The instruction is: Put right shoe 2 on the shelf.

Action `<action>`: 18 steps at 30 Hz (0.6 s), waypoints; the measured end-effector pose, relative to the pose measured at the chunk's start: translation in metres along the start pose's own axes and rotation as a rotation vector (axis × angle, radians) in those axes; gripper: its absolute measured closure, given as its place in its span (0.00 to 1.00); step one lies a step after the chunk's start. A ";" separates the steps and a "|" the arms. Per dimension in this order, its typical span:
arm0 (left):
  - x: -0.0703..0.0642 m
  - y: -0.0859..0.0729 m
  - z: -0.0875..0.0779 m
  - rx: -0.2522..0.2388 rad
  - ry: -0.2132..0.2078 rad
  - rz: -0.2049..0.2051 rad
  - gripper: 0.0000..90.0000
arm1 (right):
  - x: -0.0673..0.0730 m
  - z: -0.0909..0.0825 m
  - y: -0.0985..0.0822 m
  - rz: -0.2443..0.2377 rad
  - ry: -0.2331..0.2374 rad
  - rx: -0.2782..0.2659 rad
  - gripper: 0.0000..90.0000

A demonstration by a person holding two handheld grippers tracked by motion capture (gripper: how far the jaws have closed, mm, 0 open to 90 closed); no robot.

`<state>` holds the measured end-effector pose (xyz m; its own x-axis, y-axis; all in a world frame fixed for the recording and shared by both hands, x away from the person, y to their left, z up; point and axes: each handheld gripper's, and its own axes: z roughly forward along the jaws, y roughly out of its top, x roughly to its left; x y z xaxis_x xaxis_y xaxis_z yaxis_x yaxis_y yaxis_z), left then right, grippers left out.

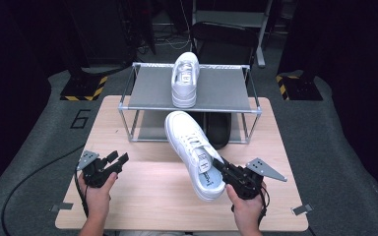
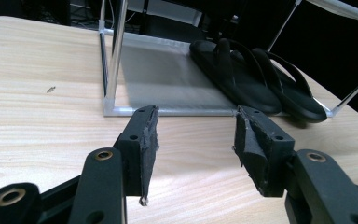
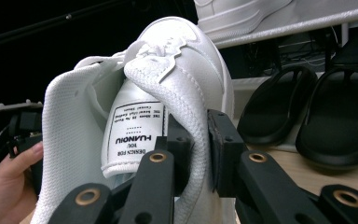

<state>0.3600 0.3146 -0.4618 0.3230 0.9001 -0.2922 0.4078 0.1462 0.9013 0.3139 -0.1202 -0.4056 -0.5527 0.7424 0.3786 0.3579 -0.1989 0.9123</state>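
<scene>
Right tool (image 3: pixel 196 144) pinches white sneaker's (image 1: pixel 194 150) collar, toe pointing toward rack (image 1: pixel 147 88).

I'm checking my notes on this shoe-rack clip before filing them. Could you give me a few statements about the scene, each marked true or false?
1. The right gripper is clamped on the collar of a white sneaker. True.
2. The left gripper holds the second sneaker. False: its jaws stand open with nothing between them, above the wooden table.
3. Another white sneaker sits on the top shelf of the rack. True.
4. The black sandals lie on the top shelf. False: they lie on the rack's bottom level.
5. The held sneaker rests flat on the table. False: it is lifted, toe pointing towards the rack.
</scene>
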 end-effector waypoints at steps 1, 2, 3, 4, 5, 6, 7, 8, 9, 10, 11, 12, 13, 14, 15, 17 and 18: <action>0.000 0.000 0.000 0.003 -0.001 -0.002 0.54 | 0.000 -0.001 0.001 0.003 0.004 -0.009 0.89; 0.000 0.000 0.000 -0.001 0.000 0.000 0.54 | 0.000 -0.003 0.002 0.002 0.003 -0.014 0.89; 0.000 -0.001 0.000 -0.001 0.000 0.001 0.54 | -0.001 -0.004 0.004 -0.012 0.006 -0.021 0.89; 0.000 -0.001 0.000 0.000 0.000 0.000 0.54 | 0.000 -0.005 0.005 0.002 0.004 -0.026 0.89; 0.000 -0.001 0.000 0.001 -0.003 -0.005 0.54 | 0.000 -0.005 0.006 -0.004 0.006 -0.035 0.89; 0.001 -0.001 0.000 0.001 -0.003 -0.003 0.54 | 0.000 -0.006 0.007 -0.002 0.008 -0.041 0.89; 0.001 -0.001 -0.001 0.001 -0.003 -0.003 0.54 | -0.001 -0.007 0.008 -0.007 0.006 -0.049 0.89; 0.001 -0.001 -0.001 0.006 -0.003 -0.001 0.54 | -0.002 -0.008 0.008 -0.019 0.009 -0.052 0.89; 0.000 -0.001 -0.001 0.000 0.000 -0.002 0.54 | -0.003 -0.008 0.009 -0.012 0.012 -0.056 0.89; 0.001 -0.001 -0.001 0.001 -0.001 -0.001 0.54 | -0.004 -0.008 0.010 -0.011 0.009 -0.058 0.89; 0.001 -0.001 -0.001 0.000 -0.002 -0.001 0.54 | -0.005 -0.008 0.010 -0.003 0.012 -0.062 0.89; 0.001 -0.002 -0.001 -0.001 -0.001 -0.001 0.54 | -0.006 -0.009 0.011 0.003 0.012 -0.065 0.89; 0.001 -0.002 -0.001 -0.001 -0.001 0.000 0.54 | -0.007 -0.009 0.012 0.000 0.009 -0.068 0.89; 0.001 -0.002 -0.001 0.000 -0.002 0.000 0.54 | -0.008 -0.010 0.012 0.007 0.011 -0.073 0.89; 0.001 -0.002 -0.001 0.001 -0.002 -0.001 0.54 | -0.010 -0.010 0.013 0.004 0.007 -0.079 0.89; 0.001 -0.002 -0.001 0.001 -0.002 0.000 0.54 | -0.011 -0.012 0.015 0.014 0.003 -0.088 0.89; 0.001 -0.002 -0.001 -0.001 -0.001 0.002 0.54 | -0.012 -0.013 0.016 0.014 0.003 -0.092 0.89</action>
<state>0.3585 0.3158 -0.4633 0.3249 0.8998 -0.2913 0.4063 0.1453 0.9021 0.3169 -0.1407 -0.3934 -0.5502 0.7375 0.3917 0.2950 -0.2672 0.9174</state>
